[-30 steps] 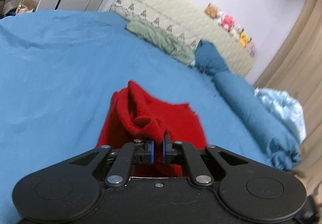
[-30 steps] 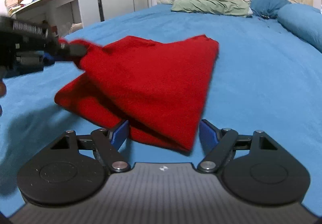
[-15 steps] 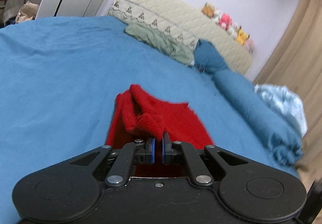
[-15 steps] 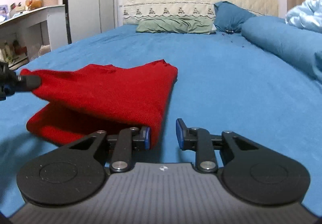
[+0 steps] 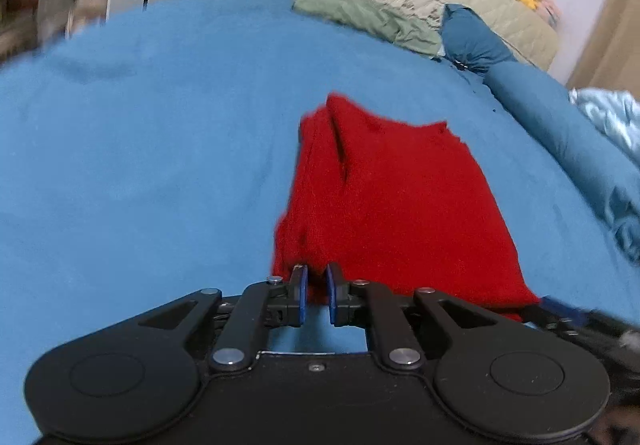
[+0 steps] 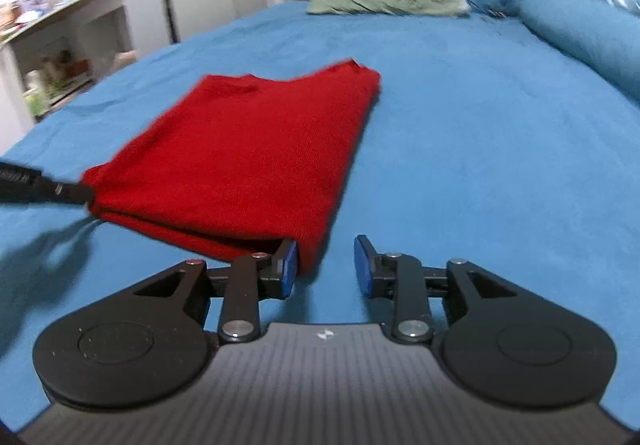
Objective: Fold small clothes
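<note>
Red knitted wool, folded into a flat rectangle, fills the middle of both views: the small red knitted garment lies on the blue bed sheet, its near edge down by my tools.

Starting at the left, my left gripper sits at lower centre of its own view with the two blue pads drawn close together on the near left corner of the knit; a narrow slit shows between them, with red cloth in it, so I judge the corner pinched. In the right wrist view that same tool comes in from the left edge as a dark bar touching the corner, and the sheet beneath puckers towards it. If I pull away before letting go, I expect the top layer to drag and the fold to slide open; that pucker suggests I may have caught sheet as well.

Further right, my right gripper stands with its fingers apart, holding nothing. Its left pad touches the near right corner of the folded knit, and the other pad is out over bare sheet. Any sideways drift there could nudge the stacked layers askew. Loose knit creeps easily, and the frames are blurred, which hints at motion.
</note>
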`<state>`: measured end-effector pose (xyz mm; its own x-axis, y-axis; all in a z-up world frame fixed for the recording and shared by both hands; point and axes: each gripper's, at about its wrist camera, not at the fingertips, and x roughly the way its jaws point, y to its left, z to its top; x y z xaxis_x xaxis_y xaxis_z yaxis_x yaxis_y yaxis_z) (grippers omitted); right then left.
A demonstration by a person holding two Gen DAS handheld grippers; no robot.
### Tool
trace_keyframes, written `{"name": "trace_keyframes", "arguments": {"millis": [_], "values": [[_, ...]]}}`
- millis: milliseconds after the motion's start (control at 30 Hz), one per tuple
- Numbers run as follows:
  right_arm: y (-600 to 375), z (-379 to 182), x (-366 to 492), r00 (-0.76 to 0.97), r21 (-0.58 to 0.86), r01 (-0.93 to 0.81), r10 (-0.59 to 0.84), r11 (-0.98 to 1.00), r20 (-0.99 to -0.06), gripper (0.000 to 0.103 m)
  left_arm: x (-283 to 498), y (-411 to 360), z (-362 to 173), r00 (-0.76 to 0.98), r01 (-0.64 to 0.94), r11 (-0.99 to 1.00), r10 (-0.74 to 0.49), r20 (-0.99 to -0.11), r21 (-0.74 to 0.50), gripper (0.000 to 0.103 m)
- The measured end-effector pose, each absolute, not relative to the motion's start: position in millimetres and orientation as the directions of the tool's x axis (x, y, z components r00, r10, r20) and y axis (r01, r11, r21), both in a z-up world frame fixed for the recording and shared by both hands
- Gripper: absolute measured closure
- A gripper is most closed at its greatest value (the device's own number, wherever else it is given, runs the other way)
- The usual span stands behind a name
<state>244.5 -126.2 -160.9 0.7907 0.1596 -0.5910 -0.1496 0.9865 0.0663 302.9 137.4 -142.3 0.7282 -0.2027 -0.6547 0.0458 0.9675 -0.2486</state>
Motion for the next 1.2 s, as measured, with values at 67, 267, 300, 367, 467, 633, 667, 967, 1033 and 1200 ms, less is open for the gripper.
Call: {"name": "trace_keyframes", "arguments": {"millis": [67, 267, 300, 367, 467, 633, 667, 967, 1033, 1200], "values": [[-134, -142, 237, 0.798, 0.054, -0.193, 0.189, 0.980, -0.573, 0.047, 299, 135, -122, 0.772, 0.060, 0.981, -0.163, -0.614, -0.185, 0.090], [-163, -78, 266, 0.757, 0.157, -0.227, 0.276, 0.961, -0.592, 0.000, 342, 123, -82, 0.796, 0.139, 0.985, -0.174, -0.580, -0.104, 0.005], [-168, -71, 278, 0.739, 0.200, -0.214, 0.292, 0.956, -0.607, 0.000, 357, 120, -86, 0.784, 0.165, 0.979, -0.202, -0.587, -0.116, 0.002], [-178, -66, 309, 0.693, 0.292, -0.174, 0.327, 0.941, -0.643, 0.000, 388, 118, -104, 0.740, 0.173, 0.969, -0.245, -0.626, -0.175, 0.003], [-183, -79, 345, 0.654, 0.350, -0.133, 0.347, 0.927, -0.672, 0.000, 415, 117, -130, 0.690, 0.170, 0.960, -0.277, -0.669, -0.223, 0.009], [-176, -120, 386, 0.592, 0.430, -0.066, 0.382, 0.901, -0.709, 0.000, 441, 109, -156, 0.654, 0.200, 0.955, -0.298, -0.695, -0.221, 0.010], [-173, -127, 391, 0.590, 0.431, -0.059, 0.380, 0.900, -0.713, 0.000, 443, 111, -160, 0.651, 0.200, 0.954, -0.301, -0.697, -0.225, 0.010], [-159, -166, 423, 0.572, 0.459, -0.024, 0.389, 0.888, -0.722, 0.034, 467, 126, -180, 0.571, 0.197, 0.903, -0.421, -0.704, -0.381, 0.038], [-153, -165, 425, 0.557, 0.470, -0.064, 0.422, 0.880, -0.715, 0.052, 466, 125, -178, 0.568, 0.196, 0.899, -0.430, -0.701, -0.393, 0.061], [-143, -139, 413, 0.610, 0.412, -0.107, 0.387, 0.905, -0.692, 0.065, 448, 108, -148, 0.635, 0.212, 0.921, -0.384, -0.670, -0.327, 0.074]]}}
